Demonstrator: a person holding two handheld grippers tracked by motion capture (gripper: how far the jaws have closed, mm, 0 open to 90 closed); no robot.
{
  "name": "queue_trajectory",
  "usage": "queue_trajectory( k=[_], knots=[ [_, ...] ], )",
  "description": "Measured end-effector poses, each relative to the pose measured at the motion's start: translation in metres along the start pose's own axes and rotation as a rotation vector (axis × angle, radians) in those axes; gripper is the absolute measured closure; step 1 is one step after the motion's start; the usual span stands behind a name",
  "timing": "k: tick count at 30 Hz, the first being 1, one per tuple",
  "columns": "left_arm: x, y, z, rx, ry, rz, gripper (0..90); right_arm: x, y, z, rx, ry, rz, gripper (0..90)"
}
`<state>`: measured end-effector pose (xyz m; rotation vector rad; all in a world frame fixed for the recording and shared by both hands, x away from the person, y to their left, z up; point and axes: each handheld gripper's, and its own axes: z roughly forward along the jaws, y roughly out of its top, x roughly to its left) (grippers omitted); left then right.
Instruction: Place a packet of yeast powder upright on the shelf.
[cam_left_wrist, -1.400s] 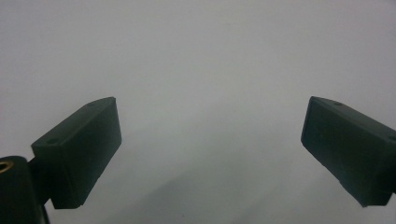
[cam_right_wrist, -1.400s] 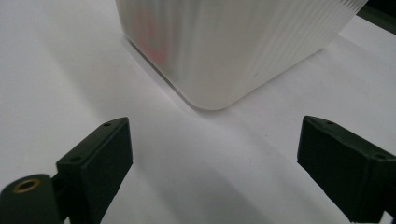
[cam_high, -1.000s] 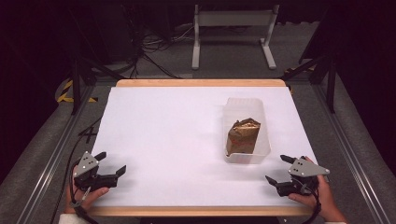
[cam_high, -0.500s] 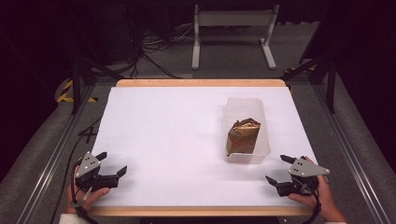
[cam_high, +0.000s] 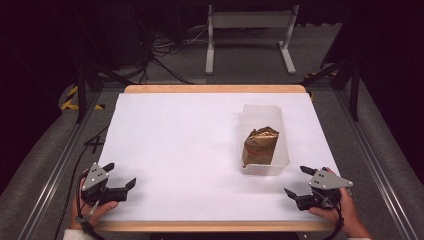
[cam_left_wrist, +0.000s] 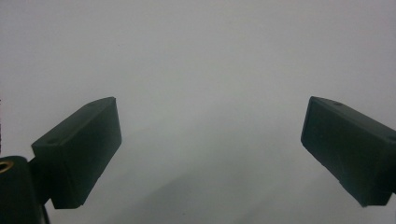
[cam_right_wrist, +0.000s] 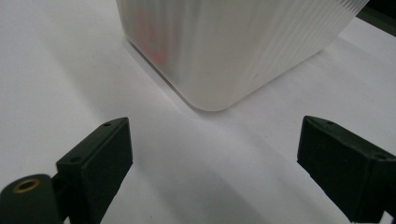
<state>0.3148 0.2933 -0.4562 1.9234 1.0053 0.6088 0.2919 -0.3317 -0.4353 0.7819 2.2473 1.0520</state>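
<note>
A crinkled gold packet (cam_high: 261, 145) lies in a translucent plastic tub (cam_high: 250, 114) right of centre on the white tabletop (cam_high: 175, 150). It looks light and soft, best pinched by its upper edge. The left gripper (cam_high: 119, 179) and right gripper (cam_high: 298, 182) rest spread and empty at the near corners.

Table (cam_high: 165, 145): container (cam_high: 282, 155) on right half, packet (cam_high: 261, 146) inside it. Left gripper (cam_high: 121, 176) at near-left corner, well apart from container. Right gripper (cam_high: 296, 181) at near-right corner, just before container's near end.
</note>
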Motion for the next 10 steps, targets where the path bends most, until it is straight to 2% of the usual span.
queue_trajectory(
  k=[5, 10],
  knots=[
    [-0.0055, 0.0029, -0.0011, 0.008, 0.013, 0.030, 4.8, -0.0002, 0.0003, -0.0004, -0.009, -0.001, 0.001, 10.7],
    [-0.0098, 0.0063, -0.0014, 0.005, 0.007, 0.044, 4.6, -0.0018, 0.0000, -0.0015, -0.017, -0.001, 0.014, 10.4]
  ],
)
